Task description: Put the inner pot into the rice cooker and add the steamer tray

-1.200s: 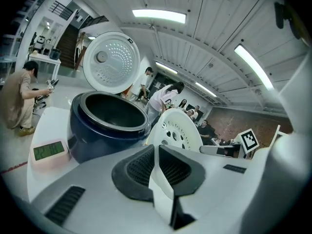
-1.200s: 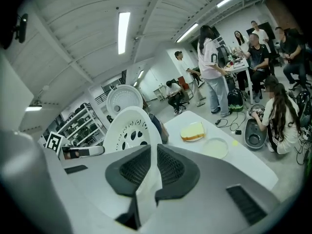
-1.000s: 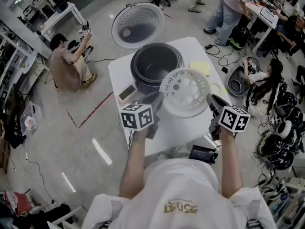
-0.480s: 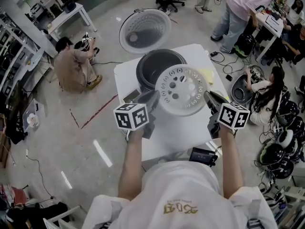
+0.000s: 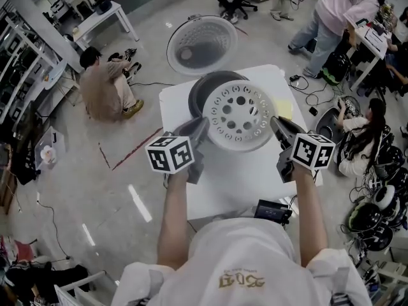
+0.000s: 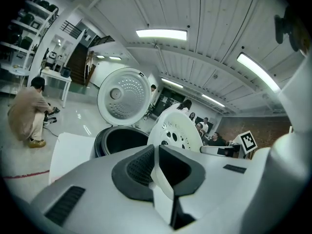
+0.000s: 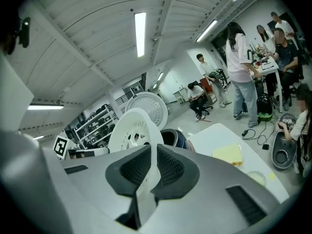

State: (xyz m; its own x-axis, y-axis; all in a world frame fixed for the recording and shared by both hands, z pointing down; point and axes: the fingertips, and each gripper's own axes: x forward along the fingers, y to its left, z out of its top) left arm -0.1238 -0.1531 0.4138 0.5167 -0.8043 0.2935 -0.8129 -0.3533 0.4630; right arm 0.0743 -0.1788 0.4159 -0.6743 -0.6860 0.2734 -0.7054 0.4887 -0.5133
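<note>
1. Head view: a white, round, perforated plastic steamer tray (image 5: 239, 115) hangs between the two grippers, above the white table (image 5: 242, 183). It overlaps the near rim of the dark, round rice cooker (image 5: 199, 89).
2. The left gripper (image 5: 201, 127) pinches the tray's left rim — in the left gripper view its black ribbed pads sit narrowly closed on the thin white edge.
3. The right gripper (image 5: 276, 125) clamps the opposite rim the same way, with its pads nearly together on the edge.
4. The cooker's white dimpled lid (image 5: 201, 43) stands open behind the body.
5. A pale yellow square pad (image 7: 228, 155) lies on the table, right of the cooker.
</note>
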